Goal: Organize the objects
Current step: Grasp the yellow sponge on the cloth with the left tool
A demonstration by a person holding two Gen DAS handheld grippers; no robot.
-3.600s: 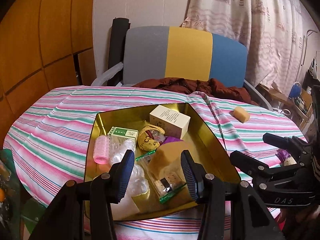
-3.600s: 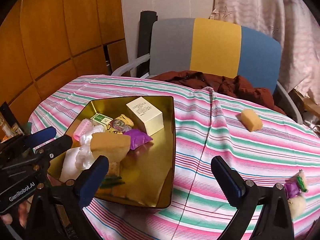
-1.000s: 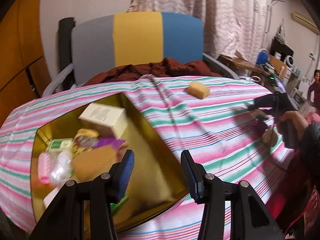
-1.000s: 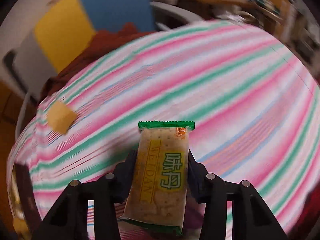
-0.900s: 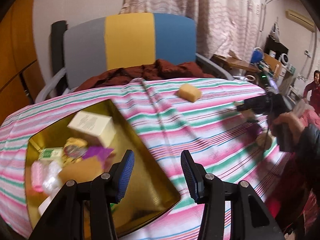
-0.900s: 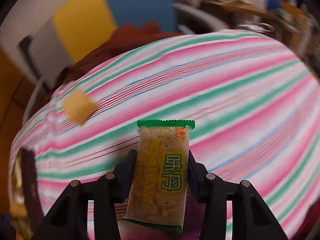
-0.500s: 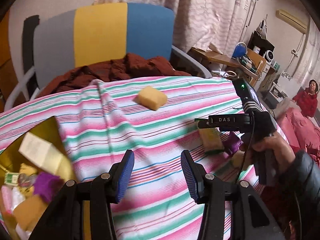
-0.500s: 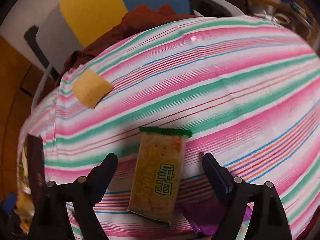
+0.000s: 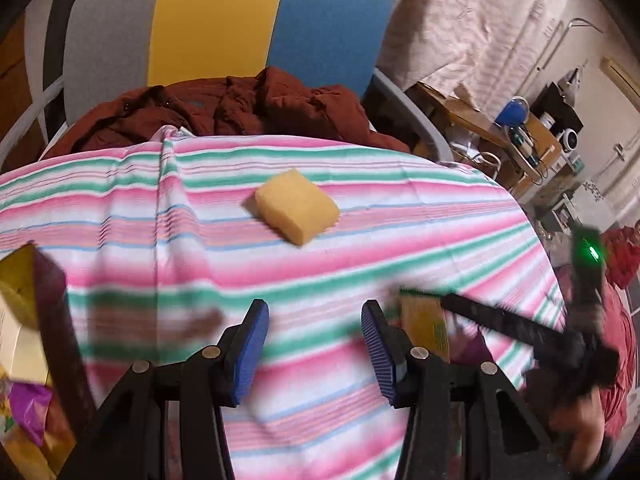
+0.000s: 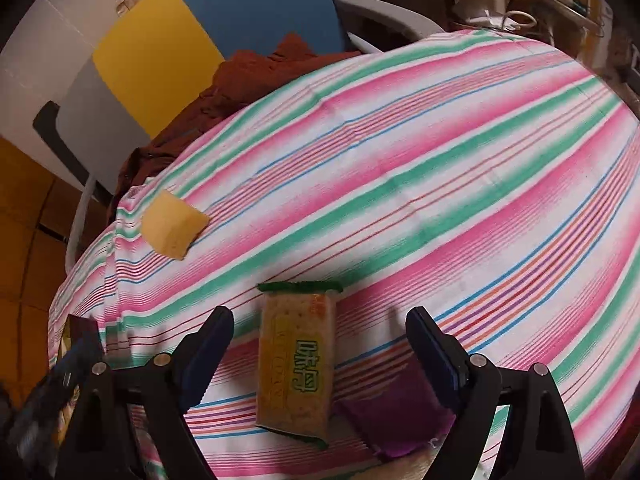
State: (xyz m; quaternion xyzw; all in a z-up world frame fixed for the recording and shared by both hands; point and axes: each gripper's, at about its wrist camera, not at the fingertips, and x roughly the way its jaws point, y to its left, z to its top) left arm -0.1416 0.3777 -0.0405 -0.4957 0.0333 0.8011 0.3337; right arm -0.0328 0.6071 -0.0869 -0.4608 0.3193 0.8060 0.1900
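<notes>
A green-edged cracker packet (image 10: 297,364) lies flat on the striped tablecloth (image 10: 400,184), between the wide-apart fingers of my open right gripper (image 10: 320,356). The same cracker packet (image 9: 425,326) shows blurred beside the right gripper's black body in the left wrist view. My left gripper (image 9: 316,344) stands open over bare cloth. A yellow sponge (image 9: 297,205) rests further back on the table; the same sponge (image 10: 173,225) appears at the left of the right wrist view. The gold tin (image 9: 20,292) with small items sits at the far left edge.
A purple packet (image 10: 394,416) lies next to the cracker packet. A grey, yellow and blue chair (image 9: 224,28) with a dark red jacket (image 9: 240,108) stands behind the table. A person's hand (image 9: 576,424) holds the right gripper. Cluttered shelves fill the right background.
The right gripper went from shut on the cracker packet to open, leaving the packet lying on the cloth. The left gripper swung right, away from the gold tin, toward the yellow sponge.
</notes>
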